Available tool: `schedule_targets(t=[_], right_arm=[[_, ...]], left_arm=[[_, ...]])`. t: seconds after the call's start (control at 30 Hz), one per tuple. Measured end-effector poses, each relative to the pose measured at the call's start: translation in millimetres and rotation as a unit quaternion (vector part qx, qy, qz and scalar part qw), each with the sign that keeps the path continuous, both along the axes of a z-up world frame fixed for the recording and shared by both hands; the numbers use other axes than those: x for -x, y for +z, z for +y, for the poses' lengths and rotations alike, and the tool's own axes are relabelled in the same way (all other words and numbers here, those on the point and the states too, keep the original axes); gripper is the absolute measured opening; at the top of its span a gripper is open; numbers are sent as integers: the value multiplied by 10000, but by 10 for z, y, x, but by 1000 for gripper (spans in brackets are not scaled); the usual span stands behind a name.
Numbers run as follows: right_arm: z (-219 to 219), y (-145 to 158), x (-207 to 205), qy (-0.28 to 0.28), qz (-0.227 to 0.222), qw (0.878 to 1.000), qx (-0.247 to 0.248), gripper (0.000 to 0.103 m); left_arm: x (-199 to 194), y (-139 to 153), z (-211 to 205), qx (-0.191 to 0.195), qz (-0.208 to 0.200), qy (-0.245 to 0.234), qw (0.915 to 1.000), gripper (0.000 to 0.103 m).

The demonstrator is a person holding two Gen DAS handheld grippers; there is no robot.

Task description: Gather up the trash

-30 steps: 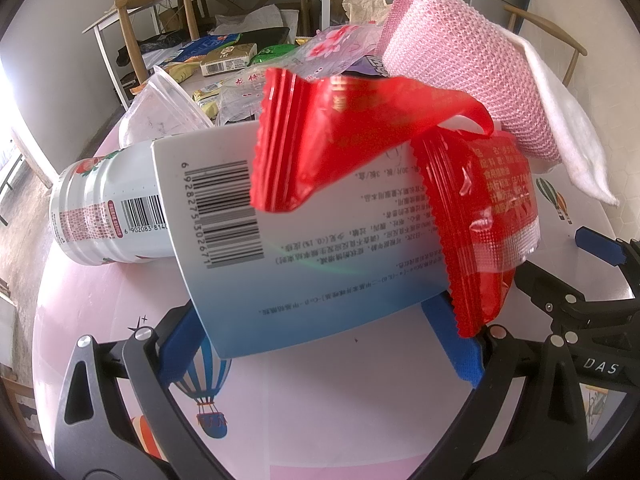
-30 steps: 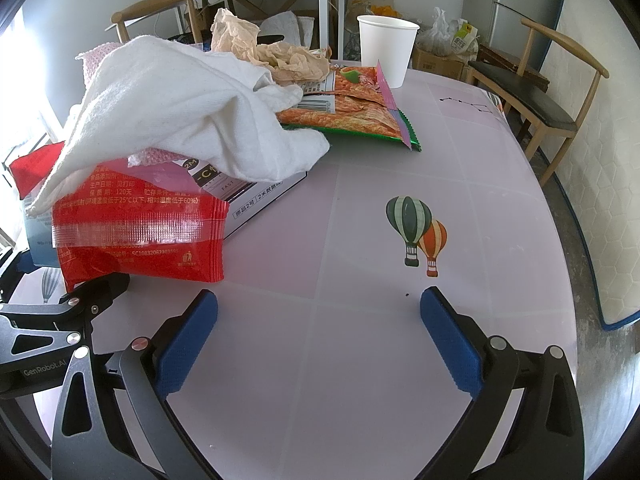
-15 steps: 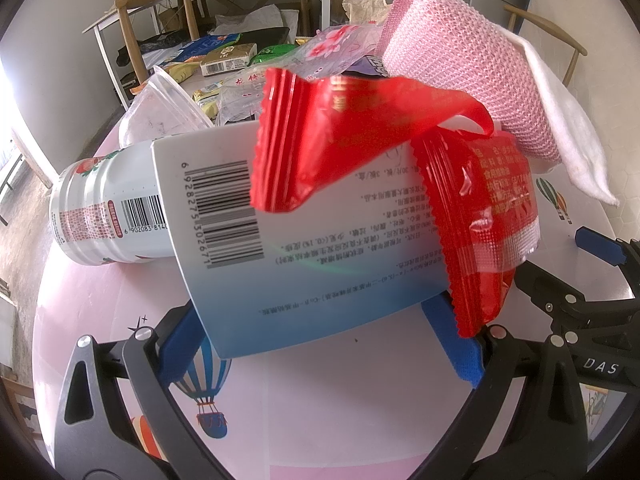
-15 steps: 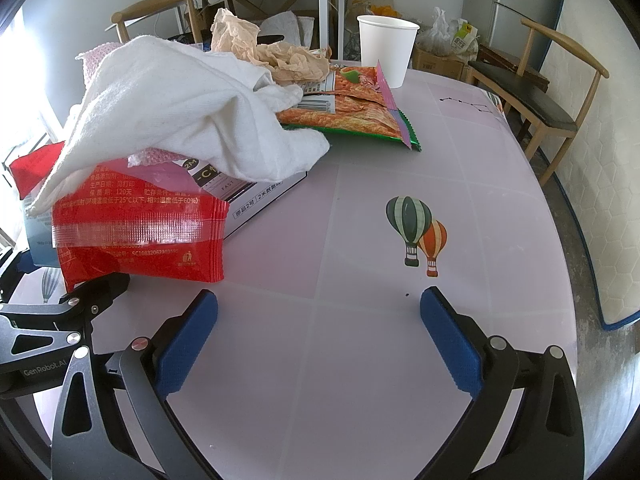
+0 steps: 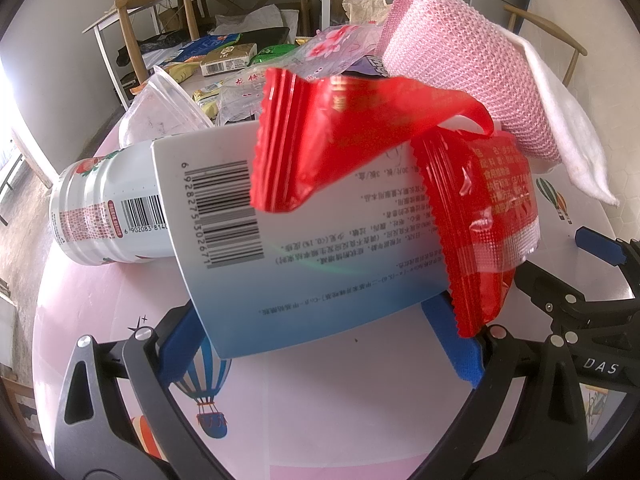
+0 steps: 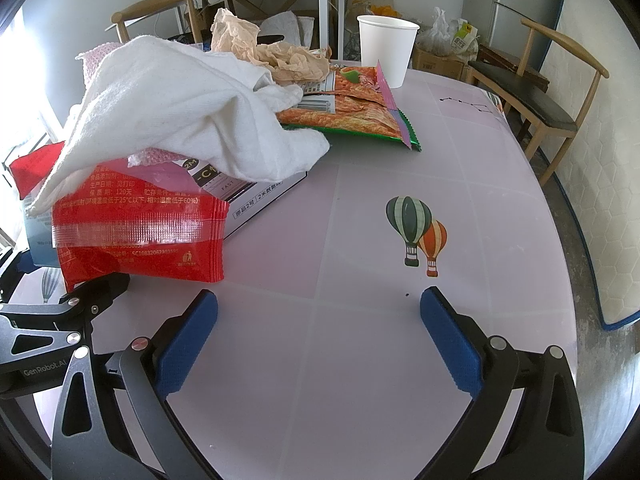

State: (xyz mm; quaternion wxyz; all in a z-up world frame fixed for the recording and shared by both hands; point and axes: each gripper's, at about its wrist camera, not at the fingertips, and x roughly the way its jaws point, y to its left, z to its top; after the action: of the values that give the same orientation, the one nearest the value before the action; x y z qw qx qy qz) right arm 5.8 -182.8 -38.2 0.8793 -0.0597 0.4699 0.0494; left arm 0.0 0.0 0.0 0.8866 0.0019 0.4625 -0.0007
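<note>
Blue pads of the left gripper (image 5: 320, 340) stand wide on either side of the near end of a white-and-blue box (image 5: 304, 240), and whether they touch it cannot be told; the spread suggests a grasp being lined up across the box's width, not yet closed. A red wrapper (image 5: 476, 220) is draped over the box's right end and hangs past the right pad, so any squeeze would likely catch the foil too. Beside it, the right gripper (image 6: 320, 340) is also spread wide and holds nothing, poised over bare table (image 6: 360, 360) near the front edge, probably waiting its turn at the heap. Behind the box lies a tipped white can (image 5: 108, 208) toward the table's left edge, with a clear plastic cup (image 5: 160, 112) just beyond. A pink mesh cloth (image 5: 452, 60) and a white towel (image 6: 188, 108) sag over the pile, hiding part of a second carton (image 6: 260, 196). Farther back sit an orange snack bag (image 6: 356, 112), crumpled brown paper (image 6: 260, 52) and an upright paper cup (image 6: 386, 50) near the far edge. The surface is pale pink, printed with balloons; wooden chairs (image 6: 548, 92) and a cluttered desk stand around it.
</note>
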Motion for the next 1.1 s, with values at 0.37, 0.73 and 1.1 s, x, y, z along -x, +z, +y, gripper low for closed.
schedule_targets(t=[0.37,0.73,1.1], right_arm=[[0,0,0,0,0,10000,0,98],[0,0,0,0,0,10000,0,98],[-1,0,1,0,0,10000,0,98]], left_arm=[[0,0,0,0,0,0,10000,96],[0,0,0,-1,0,0,10000,96],[22,4,11,-2,51,-68,10000,96]])
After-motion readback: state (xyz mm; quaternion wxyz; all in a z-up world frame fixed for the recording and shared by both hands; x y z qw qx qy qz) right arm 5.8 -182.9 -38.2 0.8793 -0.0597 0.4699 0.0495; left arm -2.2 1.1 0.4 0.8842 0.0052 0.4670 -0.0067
